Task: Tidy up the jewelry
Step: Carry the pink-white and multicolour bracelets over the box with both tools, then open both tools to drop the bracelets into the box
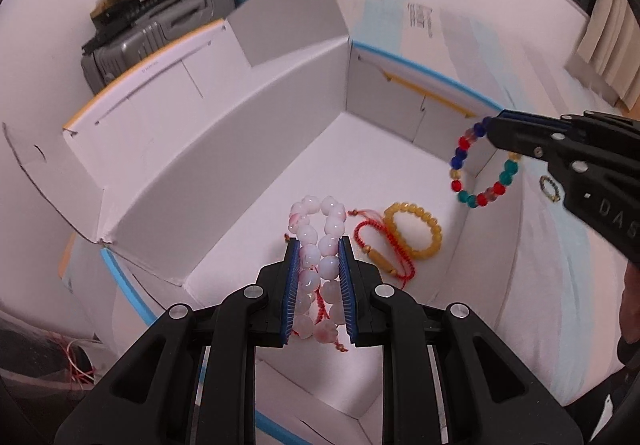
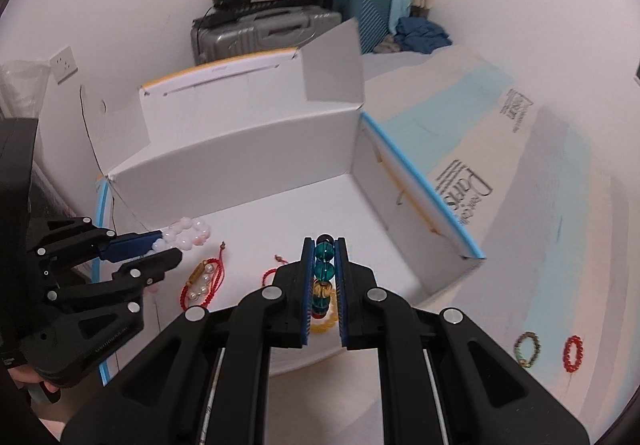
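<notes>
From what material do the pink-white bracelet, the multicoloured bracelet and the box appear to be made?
Pink-white bracelet: milky, glossy rounded beads, perhaps stone or glass, on red cord.
Multicoloured bracelet: translucent faceted beads, probably glass or plastic; light shows through.
Box: matte white cardboard, with creased flaps and torn corners.

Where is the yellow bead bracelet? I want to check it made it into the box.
In the left wrist view the yellow bead bracelet lies on the floor of the white box, right of centre, beside the red cord bracelet.
</notes>
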